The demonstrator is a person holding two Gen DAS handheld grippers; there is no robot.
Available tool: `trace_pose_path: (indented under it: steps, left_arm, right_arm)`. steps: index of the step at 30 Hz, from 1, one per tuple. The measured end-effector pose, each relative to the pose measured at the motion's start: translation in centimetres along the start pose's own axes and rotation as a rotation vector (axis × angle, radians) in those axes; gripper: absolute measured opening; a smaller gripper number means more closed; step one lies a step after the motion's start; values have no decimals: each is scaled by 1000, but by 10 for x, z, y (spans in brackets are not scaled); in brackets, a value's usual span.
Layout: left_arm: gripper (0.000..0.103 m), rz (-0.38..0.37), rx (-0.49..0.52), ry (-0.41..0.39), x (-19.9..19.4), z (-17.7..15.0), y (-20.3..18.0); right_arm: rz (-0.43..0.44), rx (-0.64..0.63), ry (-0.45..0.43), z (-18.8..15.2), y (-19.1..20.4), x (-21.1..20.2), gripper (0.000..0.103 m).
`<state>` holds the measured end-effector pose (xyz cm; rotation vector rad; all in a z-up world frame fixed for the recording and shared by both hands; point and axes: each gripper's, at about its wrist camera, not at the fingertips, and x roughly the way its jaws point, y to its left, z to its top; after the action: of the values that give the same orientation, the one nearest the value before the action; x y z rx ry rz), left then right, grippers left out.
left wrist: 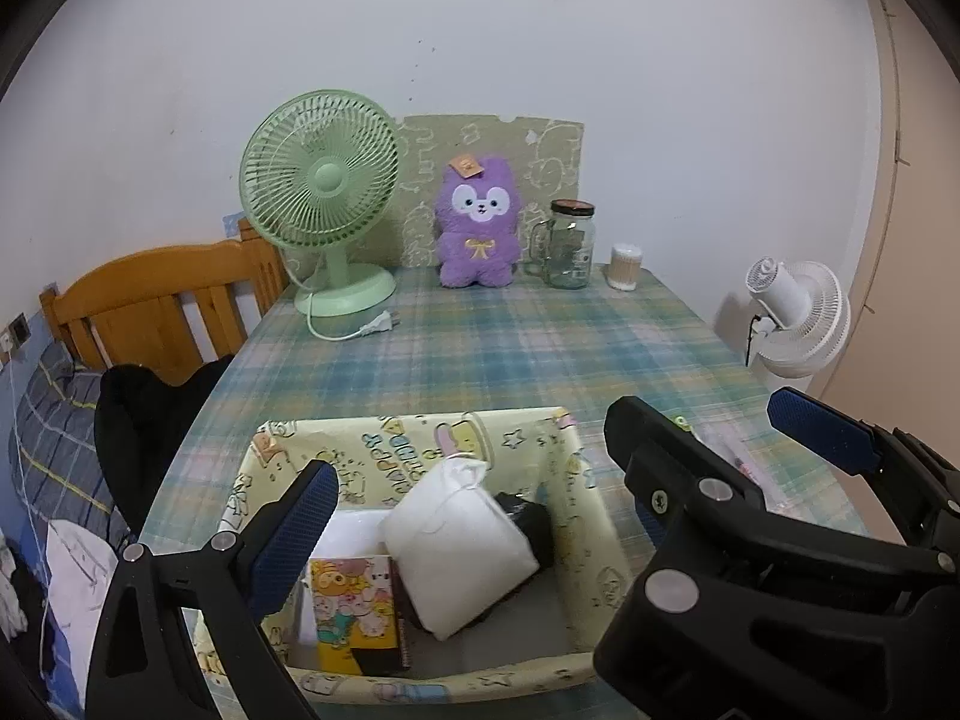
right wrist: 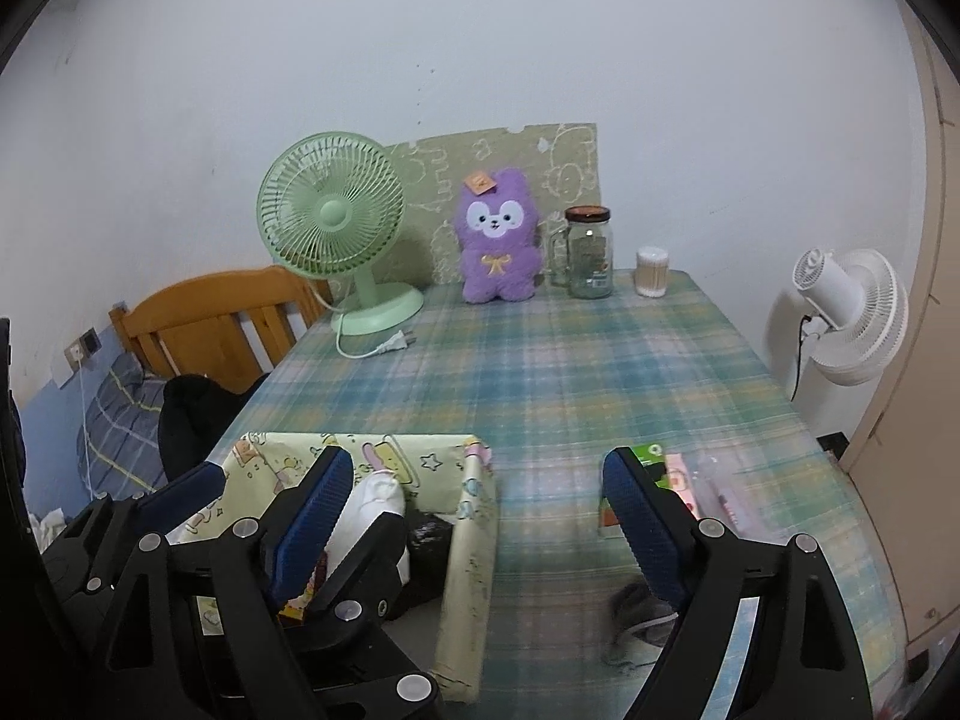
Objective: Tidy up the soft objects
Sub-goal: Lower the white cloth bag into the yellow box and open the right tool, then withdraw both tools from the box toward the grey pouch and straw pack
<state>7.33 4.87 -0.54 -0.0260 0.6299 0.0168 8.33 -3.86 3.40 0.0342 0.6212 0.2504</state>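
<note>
Your left gripper (left wrist: 480, 492) hovers over the pale yellow cartoon-print fabric box (left wrist: 558, 450) at the near edge of the plaid-covered bench (left wrist: 510, 348), its fingers spread wide and empty. Inside the box lie a white soft pouch (left wrist: 456, 546) and a small yellow cartoon notebook (left wrist: 354, 606). Your right gripper (right wrist: 477, 510) is beside it, fingers apart, holding nothing. The purple plush bear (left wrist: 477, 222) sits upright at the far end, between the green desk fan (left wrist: 321, 180) and a glass mug jar (left wrist: 570, 246).
</note>
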Motion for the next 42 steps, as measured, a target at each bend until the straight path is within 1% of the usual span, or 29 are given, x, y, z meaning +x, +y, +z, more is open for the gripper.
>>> trace_pose_path:
  steps: [12, 14, 19, 23, 32, 35, 42]
  left_arm:
    - [103, -10, 26, -27, -11, 2, -34]
    - [103, -11, 30, -31, -13, 2, -40]
    - [103, -13, 37, -34, -15, 1, -53]
    - [103, -19, 41, -34, -17, 0, -64]
    - [103, -45, 43, -27, -17, -5, -89]
    - [103, -64, 40, -26, -16, -8, -98]
    - [103, -77, 47, -16, -8, -15, -119]
  right_arm:
    - [-14, 29, -39, 1, -30, -24, 88]
    - [-18, 34, -47, 0, -35, -27, 93]
    - [-20, 47, -61, -1, -49, -35, 94]
    - [-33, 52, -68, -3, -60, -41, 97]
    - [-62, 62, -77, -9, -86, -52, 98]
    - [-77, 60, -77, -12, -94, -54, 98]
    - [-90, 79, -73, -20, -116, -55, 98]
